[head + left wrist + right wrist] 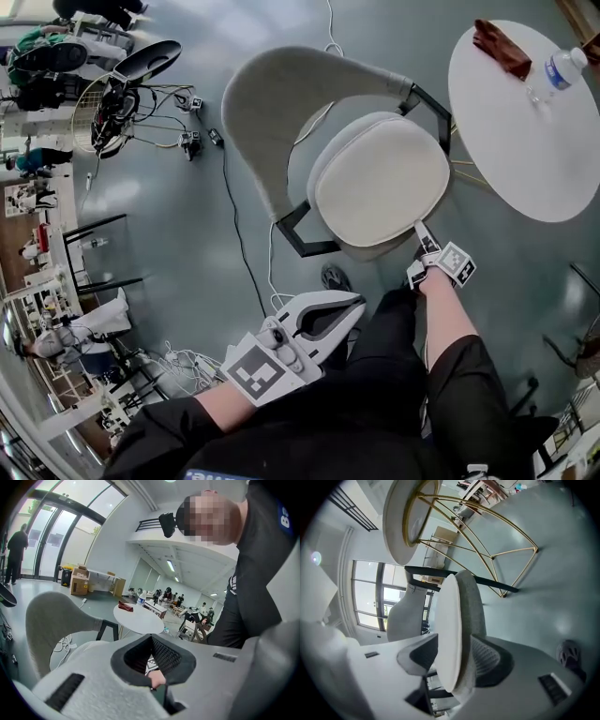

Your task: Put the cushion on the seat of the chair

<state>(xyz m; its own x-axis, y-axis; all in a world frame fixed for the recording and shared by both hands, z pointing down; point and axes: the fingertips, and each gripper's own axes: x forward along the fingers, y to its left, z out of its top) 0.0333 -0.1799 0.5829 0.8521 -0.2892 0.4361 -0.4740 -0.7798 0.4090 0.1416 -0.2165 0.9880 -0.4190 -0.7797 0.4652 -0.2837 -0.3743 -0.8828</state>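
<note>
The grey chair (272, 103) stands in front of me, and the cream cushion (380, 178) lies flat on its seat. My right gripper (423, 233) is at the cushion's near edge. In the right gripper view the cushion (447, 620) stands edge-on between the spread jaws of the right gripper (457, 645); a gap shows beside one pad, so it is open. My left gripper (354, 305) hangs low to the left of my knee, away from the chair. In the left gripper view its (152, 637) jaw tips meet with nothing between them.
A round white table (525, 141) stands right of the chair and bears a water bottle (558, 73) and a brown object (502, 47). Its gold wire legs (487, 536) are close by. Cables (234, 225) and gear (117, 103) lie on the floor at left.
</note>
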